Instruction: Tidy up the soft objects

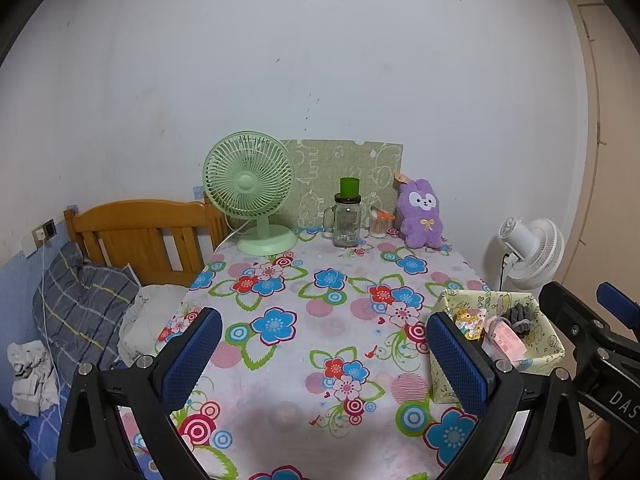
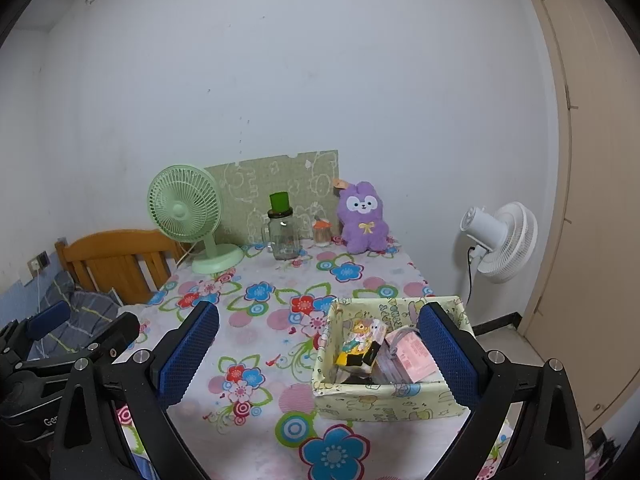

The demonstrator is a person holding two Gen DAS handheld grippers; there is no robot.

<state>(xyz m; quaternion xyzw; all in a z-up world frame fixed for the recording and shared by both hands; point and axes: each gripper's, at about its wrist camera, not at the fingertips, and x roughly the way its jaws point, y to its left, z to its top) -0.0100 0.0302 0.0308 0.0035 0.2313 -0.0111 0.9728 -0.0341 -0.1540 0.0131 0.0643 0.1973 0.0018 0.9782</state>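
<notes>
A purple plush bunny sits upright at the far end of the flowered table, against the wall; it also shows in the right wrist view. A pale yellow fabric box stands at the table's near right and holds a small cartoon pouch, a pink packet and a dark cloth. My left gripper is open and empty above the near table. My right gripper is open and empty, its right finger over the box.
A green desk fan, a glass jar with a green cup on top and a small jar of swabs stand at the far edge. A wooden bed headboard and pillow are at left. A white floor fan stands at right.
</notes>
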